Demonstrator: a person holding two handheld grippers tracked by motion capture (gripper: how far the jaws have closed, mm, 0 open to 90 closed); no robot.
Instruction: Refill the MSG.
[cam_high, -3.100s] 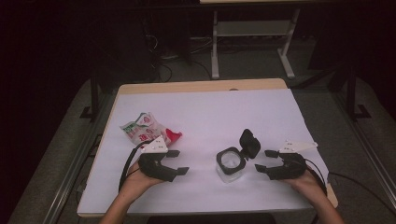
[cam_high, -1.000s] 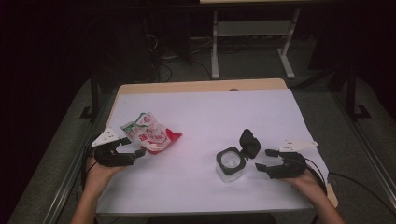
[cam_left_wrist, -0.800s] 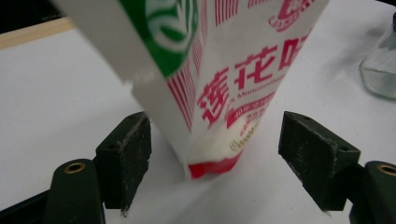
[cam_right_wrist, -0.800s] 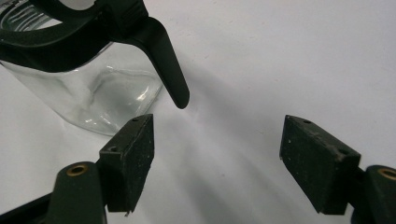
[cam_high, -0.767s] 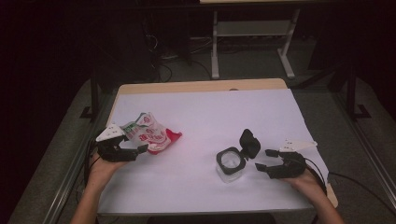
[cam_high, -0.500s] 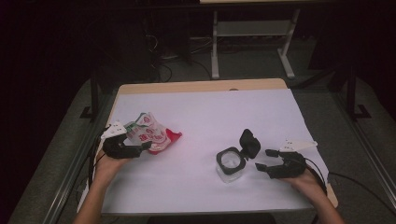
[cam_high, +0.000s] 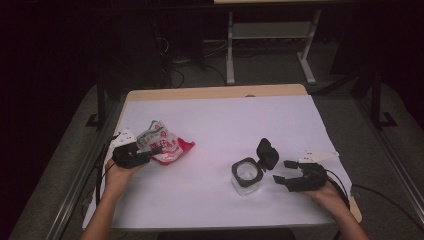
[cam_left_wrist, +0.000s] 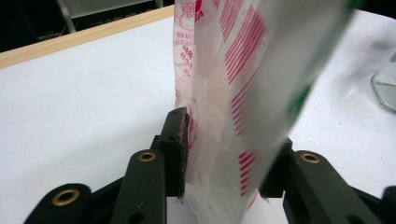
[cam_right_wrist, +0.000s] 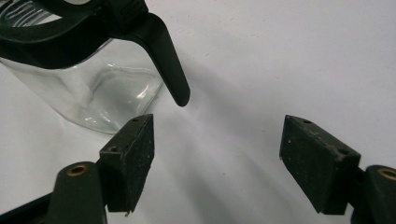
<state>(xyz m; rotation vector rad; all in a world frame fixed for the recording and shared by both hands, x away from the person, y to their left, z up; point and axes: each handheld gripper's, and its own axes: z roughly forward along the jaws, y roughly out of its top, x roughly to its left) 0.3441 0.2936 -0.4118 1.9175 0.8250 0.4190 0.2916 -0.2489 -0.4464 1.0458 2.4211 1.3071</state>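
Note:
A crumpled white, red and green snack bag (cam_high: 167, 142) lies at the left of the white table (cam_high: 225, 120). My left gripper (cam_high: 150, 150) is at the bag's left end, and its jaws have just been closing. In the left gripper view the bag (cam_left_wrist: 224, 93) stands between the pads (cam_left_wrist: 175, 144), which press on both of its sides. A clear glass jar (cam_high: 246, 175) with an open black flip lid (cam_high: 267, 152) stands right of centre. My right gripper (cam_high: 280, 171) rests just right of the jar, open and with nothing between its jaws. The right gripper view has the jar (cam_right_wrist: 88, 93) at upper left.
The table's wooden far edge (cam_high: 215, 92) shows beyond the white cover. A grey metal stand (cam_high: 270, 30) and cables are on the floor behind. Cables trail from both grippers over the near table corners.
My left gripper has slid right up to the bag, and its jaws have closed on the bag's left end. The right gripper and the jar have not moved.

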